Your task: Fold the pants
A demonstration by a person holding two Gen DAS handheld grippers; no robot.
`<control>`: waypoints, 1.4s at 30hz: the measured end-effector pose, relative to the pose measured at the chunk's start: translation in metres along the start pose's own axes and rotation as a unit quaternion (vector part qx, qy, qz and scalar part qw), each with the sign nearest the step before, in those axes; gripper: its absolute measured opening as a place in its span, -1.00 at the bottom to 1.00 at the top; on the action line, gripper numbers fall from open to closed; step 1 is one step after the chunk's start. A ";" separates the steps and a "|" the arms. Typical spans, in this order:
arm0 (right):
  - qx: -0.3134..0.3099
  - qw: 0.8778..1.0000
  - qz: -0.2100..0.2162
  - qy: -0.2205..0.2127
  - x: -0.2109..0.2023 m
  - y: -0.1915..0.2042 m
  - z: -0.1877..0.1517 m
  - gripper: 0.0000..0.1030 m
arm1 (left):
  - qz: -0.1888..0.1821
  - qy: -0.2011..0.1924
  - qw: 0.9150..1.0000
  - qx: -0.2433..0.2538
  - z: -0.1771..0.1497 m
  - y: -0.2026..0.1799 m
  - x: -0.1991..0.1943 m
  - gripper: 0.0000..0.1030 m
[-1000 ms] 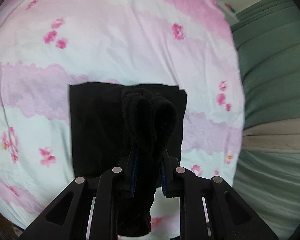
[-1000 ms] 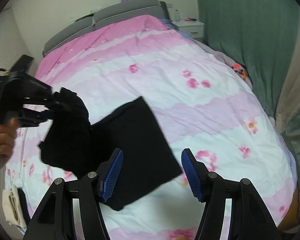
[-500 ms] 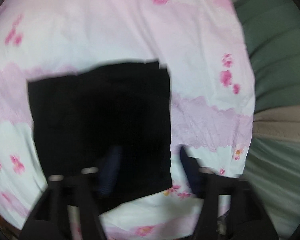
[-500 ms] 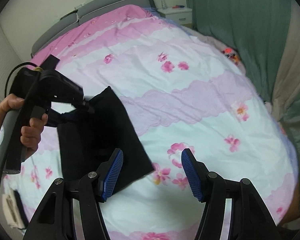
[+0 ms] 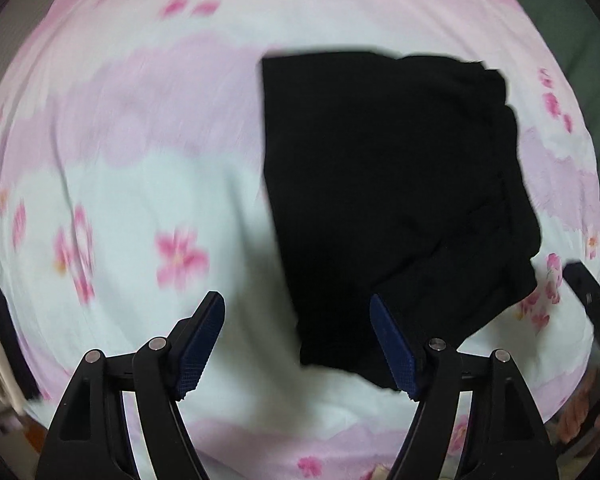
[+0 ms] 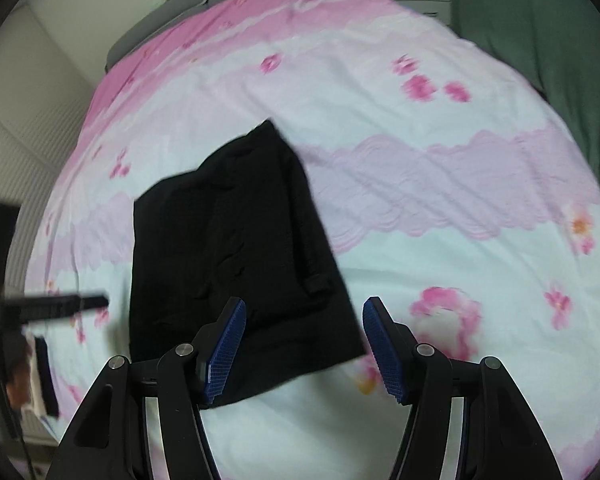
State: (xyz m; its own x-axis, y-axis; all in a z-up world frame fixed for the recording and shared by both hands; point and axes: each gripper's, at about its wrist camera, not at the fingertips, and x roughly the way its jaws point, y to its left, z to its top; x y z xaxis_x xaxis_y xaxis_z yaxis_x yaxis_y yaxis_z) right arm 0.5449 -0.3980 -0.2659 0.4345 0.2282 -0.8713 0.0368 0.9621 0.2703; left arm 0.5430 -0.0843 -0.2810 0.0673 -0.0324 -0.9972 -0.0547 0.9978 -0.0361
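Now folded black pants [image 5: 388, 200] flat on floral duvet [image 5: 140, 160], left gripper [image 5: 296, 344] opening, empty, right gripper [image 6: 302, 344] spread, empty, green curtain [image 6: 540, 20] beside bed.

I see a bed [image 6: 420, 184] under a quilt with pink and white bands and pink flowers; black folded pants [image 6: 236, 256] lie flat on it, toward its left side.

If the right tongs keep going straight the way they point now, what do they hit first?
Probably the near corner of the folded black pants lying on the floral bedspread. The open right tongs straddle that corner, though depth is hard to judge.
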 end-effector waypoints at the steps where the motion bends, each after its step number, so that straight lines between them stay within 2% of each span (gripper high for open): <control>1: -0.004 1.000 0.003 0.004 0.006 0.002 0.001 0.21 | -0.003 0.004 1.000 -0.014 -0.008 0.006 0.005 0.45; 4: -0.027 0.999 0.007 0.018 0.027 0.011 0.008 0.10 | -0.005 0.012 1.000 -0.024 -0.023 0.014 0.012 0.45; 8: -0.051 0.998 0.003 0.040 0.055 0.017 0.017 0.09 | -0.003 0.002 1.000 -0.017 -0.035 0.019 0.009 0.44; 9: -0.049 0.998 0.004 0.048 0.064 0.016 0.019 0.02 | -0.002 0.001 1.000 -0.015 -0.037 0.020 0.007 0.44; 11: -0.035 0.997 0.026 0.062 0.078 0.013 0.021 -0.26 | -0.001 0.002 1.000 -0.015 -0.041 0.023 0.005 0.45; 12: -0.028 0.997 0.030 0.067 0.082 0.012 0.022 -0.30 | -0.001 0.002 1.000 -0.015 -0.042 0.025 0.004 0.45; 14: -0.038 0.997 0.022 0.059 0.081 0.015 0.022 -0.59 | -0.002 0.000 1.000 -0.015 -0.041 0.030 0.002 0.45; 17: -0.072 0.996 0.004 0.056 0.069 0.024 0.024 -0.73 | -0.005 -0.008 1.000 -0.010 -0.039 0.025 -0.007 0.45; 20: -0.090 0.995 -0.022 0.039 0.053 0.020 0.032 -0.73 | -0.004 -0.016 1.000 -0.006 -0.037 0.026 -0.008 0.45; 23: -0.075 0.995 -0.035 0.049 0.057 0.006 0.039 -0.66 | 0.003 -0.017 1.000 -0.004 -0.041 0.027 -0.009 0.45; 26: -0.058 0.995 -0.058 0.054 0.058 -0.001 0.036 -0.31 | 0.017 -0.027 0.999 0.010 -0.044 0.026 -0.014 0.45; 29: -0.052 0.996 -0.075 0.007 0.028 0.007 0.023 -0.05 | 0.028 -0.047 0.998 0.026 -0.047 0.034 -0.024 0.45; 31: -0.062 0.994 -0.093 -0.013 0.007 0.022 0.011 -0.03 | 0.034 -0.063 0.997 0.039 -0.047 0.043 -0.032 0.45; 35: -0.057 0.995 -0.077 -0.025 -0.027 0.052 -0.019 -0.03 | 0.020 -0.092 0.993 0.069 -0.046 0.061 -0.049 0.45; 40: -0.057 0.994 -0.077 -0.046 -0.055 0.097 -0.057 -0.03 | -0.039 -0.122 0.984 0.124 -0.027 0.082 -0.062 0.45; 42: -0.051 0.994 -0.077 -0.057 -0.061 0.119 -0.070 -0.03 | -0.044 -0.131 0.979 0.151 -0.015 0.087 -0.061 0.45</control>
State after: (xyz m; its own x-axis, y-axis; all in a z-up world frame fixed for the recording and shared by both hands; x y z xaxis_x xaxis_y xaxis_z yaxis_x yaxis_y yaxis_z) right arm 0.4597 -0.2868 -0.2097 0.5300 0.0640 -0.8456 0.0218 0.9958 0.0890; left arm 0.5190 0.0037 -0.2238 0.3146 -0.1429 -0.9384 0.2569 0.9645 -0.0608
